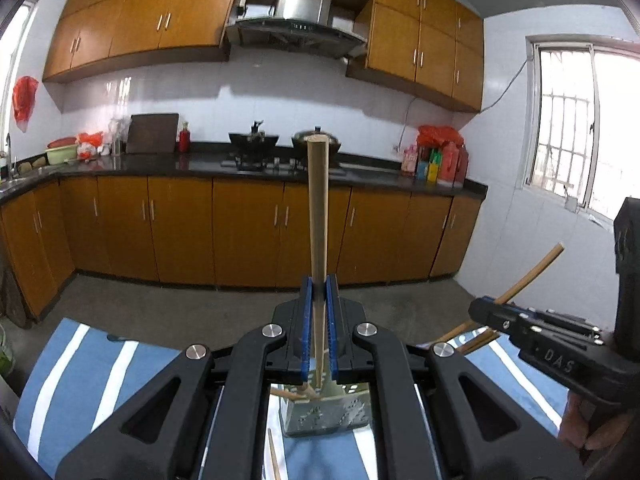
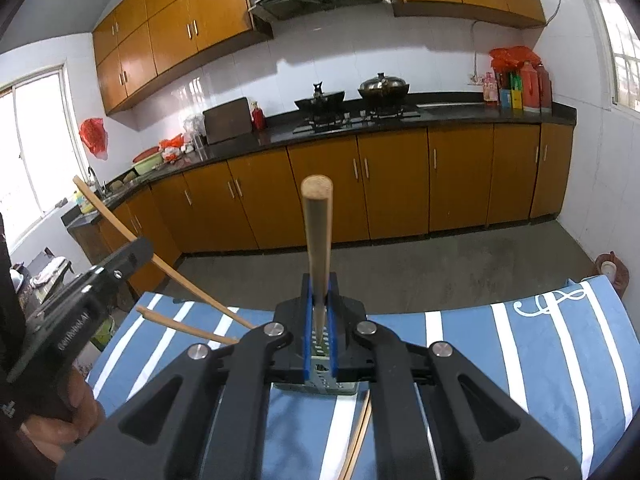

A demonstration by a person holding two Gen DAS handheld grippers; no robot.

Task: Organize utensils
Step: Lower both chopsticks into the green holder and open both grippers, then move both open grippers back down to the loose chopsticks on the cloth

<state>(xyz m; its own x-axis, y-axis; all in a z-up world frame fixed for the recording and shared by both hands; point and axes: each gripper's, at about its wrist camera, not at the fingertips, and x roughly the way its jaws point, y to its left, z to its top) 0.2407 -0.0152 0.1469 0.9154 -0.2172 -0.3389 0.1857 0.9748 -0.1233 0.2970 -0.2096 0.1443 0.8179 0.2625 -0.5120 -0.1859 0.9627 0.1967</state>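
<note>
Between the left tool's (image 1: 319,320) blue pads sits a chopstick (image 1: 318,216), clamped tight and pointing straight out ahead, with the metal holder (image 1: 324,414) just below it. Over on the right tool (image 2: 319,316) it's the same deal, pinching its own chopstick (image 2: 317,240) above the striped table (image 2: 520,360).

I count two grippers, left (image 1: 319,320) and right (image 2: 319,320). Each one grips one chopstick (image 1: 318,216). One metal holder (image 1: 324,414) stands on one striped cloth (image 1: 80,380).

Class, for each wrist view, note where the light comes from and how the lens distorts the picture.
Left wrist view: daylight blows out the window on the right; the cabinets bow. Right wrist view: the window on the left is washed out, the counter curves, and the chopstick end looms large and soft.
</note>
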